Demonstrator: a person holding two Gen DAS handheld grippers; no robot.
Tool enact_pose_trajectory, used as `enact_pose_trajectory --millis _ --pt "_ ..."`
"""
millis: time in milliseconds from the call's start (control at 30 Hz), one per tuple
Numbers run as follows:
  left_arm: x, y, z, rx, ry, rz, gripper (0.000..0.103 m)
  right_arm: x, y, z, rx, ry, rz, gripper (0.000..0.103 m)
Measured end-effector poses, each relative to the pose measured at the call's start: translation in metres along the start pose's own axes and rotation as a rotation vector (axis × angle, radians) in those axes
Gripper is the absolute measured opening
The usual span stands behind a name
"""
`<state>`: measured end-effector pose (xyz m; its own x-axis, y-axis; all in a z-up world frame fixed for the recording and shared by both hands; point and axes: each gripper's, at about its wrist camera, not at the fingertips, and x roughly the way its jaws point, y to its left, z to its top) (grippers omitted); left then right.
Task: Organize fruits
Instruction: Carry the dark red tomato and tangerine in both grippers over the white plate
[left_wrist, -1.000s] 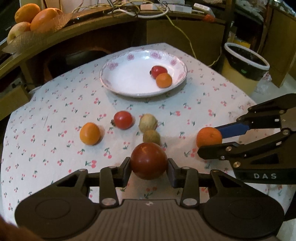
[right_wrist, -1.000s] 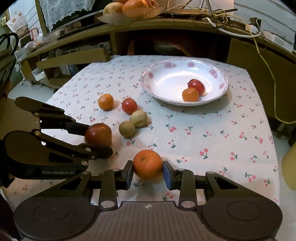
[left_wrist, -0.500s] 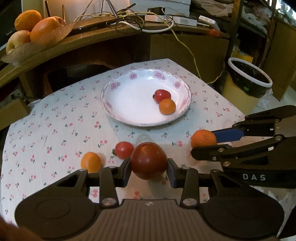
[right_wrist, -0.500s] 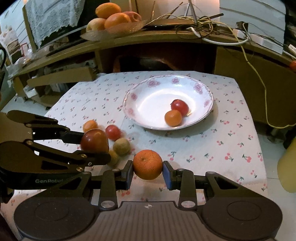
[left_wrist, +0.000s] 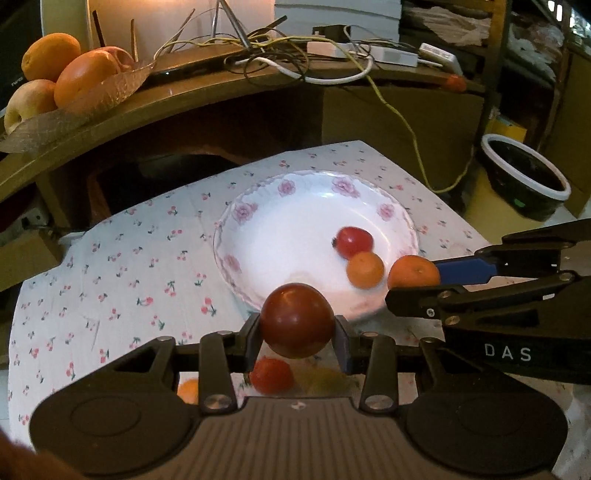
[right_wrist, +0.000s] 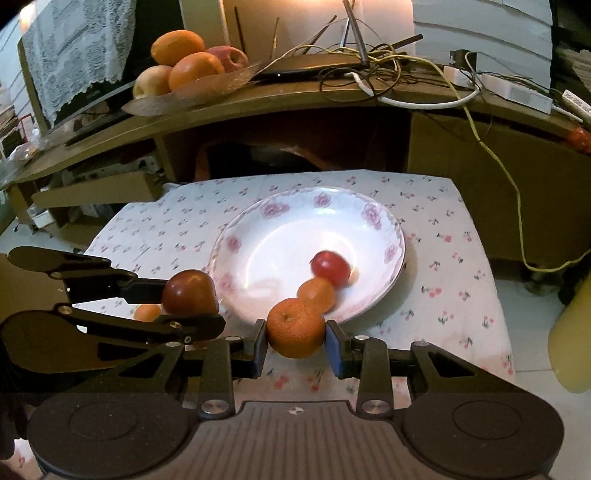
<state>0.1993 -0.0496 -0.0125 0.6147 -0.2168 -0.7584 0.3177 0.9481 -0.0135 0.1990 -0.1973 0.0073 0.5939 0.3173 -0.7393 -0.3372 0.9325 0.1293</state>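
Clamping a dark red fruit (left_wrist: 296, 320) and an orange (right_wrist: 295, 328), both jaws have advanced to the plate's (left_wrist: 236, 236) near rim.

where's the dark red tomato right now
The dark red tomato is clamped in the left hand-held gripper, at the near rim of the white plate; in the right wrist view it sits left of the orange.

you've carried the dark red fruit (left_wrist: 296, 320) in your left gripper (left_wrist: 297, 341) and the orange (right_wrist: 295, 328) in your right gripper (right_wrist: 296, 345) up to the plate (left_wrist: 255, 229), off the tablecloth (left_wrist: 122, 273).
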Motion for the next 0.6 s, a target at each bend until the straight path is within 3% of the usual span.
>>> enact_pose_trajectory --millis 600 --pt "0.033 0.003 0.019 0.008 -0.006 0.017 0.044 0.032 -0.016 0.020 -0.037 -0.012 -0.047 0.035"
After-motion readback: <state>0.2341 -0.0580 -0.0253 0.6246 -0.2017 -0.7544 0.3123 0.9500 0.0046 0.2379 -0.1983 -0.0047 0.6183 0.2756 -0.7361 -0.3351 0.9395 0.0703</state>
